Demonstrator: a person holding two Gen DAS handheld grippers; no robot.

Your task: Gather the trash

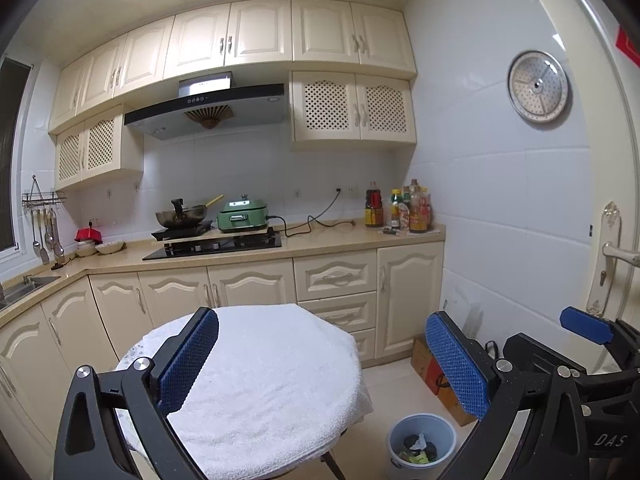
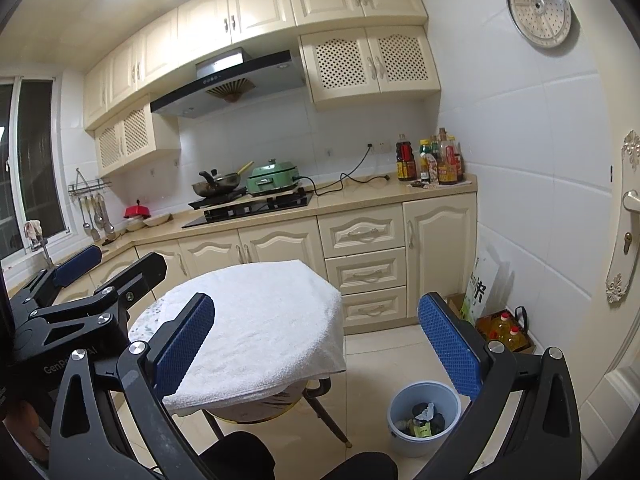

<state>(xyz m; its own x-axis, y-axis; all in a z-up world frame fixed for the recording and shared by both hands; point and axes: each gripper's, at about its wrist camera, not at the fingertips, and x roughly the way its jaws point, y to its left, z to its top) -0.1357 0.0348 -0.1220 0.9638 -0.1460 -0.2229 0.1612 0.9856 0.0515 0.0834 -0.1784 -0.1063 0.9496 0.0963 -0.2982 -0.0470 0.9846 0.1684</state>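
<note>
A pale blue trash bin (image 1: pixel 422 446) stands on the floor to the right of a round table (image 1: pixel 264 384) covered with a white towel. The bin holds several dark and yellow-green scraps; it also shows in the right wrist view (image 2: pixel 423 416). The towel top (image 2: pixel 260 320) is bare. My left gripper (image 1: pixel 320 360) is open and empty, held above the table's near edge. My right gripper (image 2: pixel 316 344) is open and empty, above the table and bin. The right gripper also shows at the right edge of the left view (image 1: pixel 586 326), and the left gripper at the left of the right view (image 2: pixel 78 260).
Cream kitchen cabinets and a counter (image 1: pixel 320 240) run along the back with a wok (image 1: pixel 182 214), green cooker (image 1: pixel 244 216) and sauce bottles (image 1: pixel 400 210). A cardboard box (image 1: pixel 430 372) and oil bottles (image 2: pixel 506 334) stand by the right wall. A door (image 2: pixel 624 220) is at the right.
</note>
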